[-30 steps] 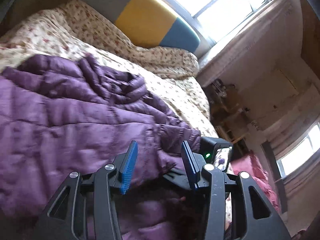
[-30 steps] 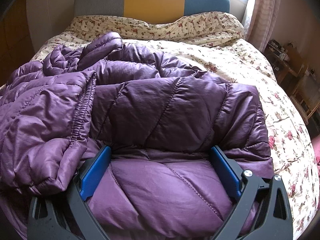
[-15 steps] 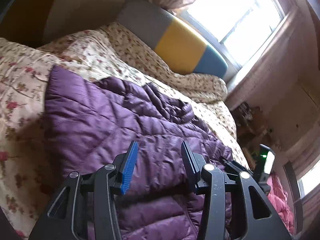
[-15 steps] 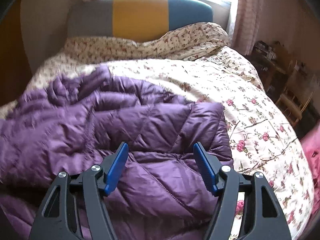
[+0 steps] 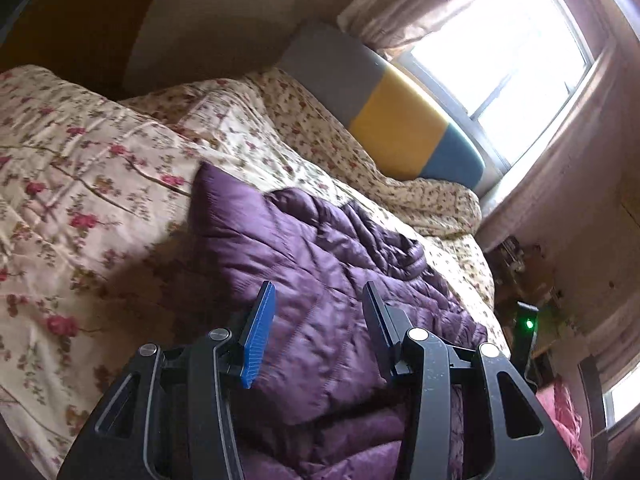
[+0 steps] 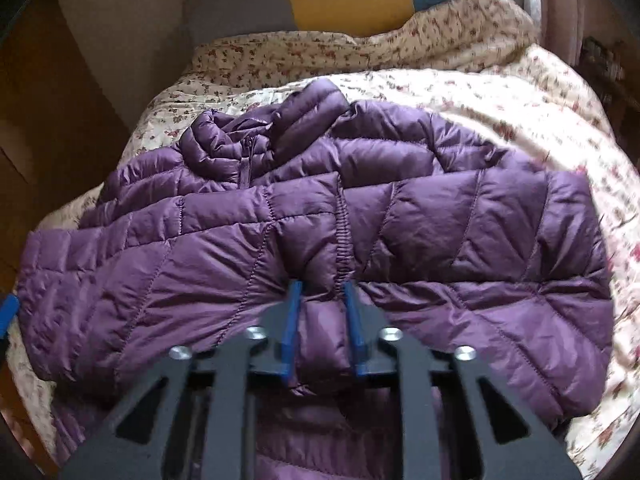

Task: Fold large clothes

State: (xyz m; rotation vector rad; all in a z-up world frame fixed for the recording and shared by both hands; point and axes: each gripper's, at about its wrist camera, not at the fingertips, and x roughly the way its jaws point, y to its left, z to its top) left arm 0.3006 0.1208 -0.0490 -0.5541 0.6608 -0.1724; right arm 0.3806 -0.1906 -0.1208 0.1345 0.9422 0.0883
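A purple quilted puffer jacket [image 6: 400,216] lies spread on the bed, collar and zipper toward the headboard, both sleeves folded across its body. My right gripper [image 6: 320,300] is shut on a bunched fold of the jacket near its near edge, at the elastic cuff seam. My left gripper [image 5: 318,312] is open and empty, held above the jacket [image 5: 320,264] near its left side. The left gripper's blue pad shows at the left border of the right wrist view [image 6: 8,312].
The bed has a cream floral duvet [image 5: 80,184] and a grey, yellow and blue headboard [image 5: 400,120]. A bright window [image 5: 508,48] and a cluttered side table [image 5: 520,264] lie to the right. A pink cloth [image 5: 560,412] lies beside the bed.
My right gripper has closed from wide open onto a fold of the jacket. My left gripper stayed open and has swung left and up. The jacket now lies flatter with its sleeves across the body.
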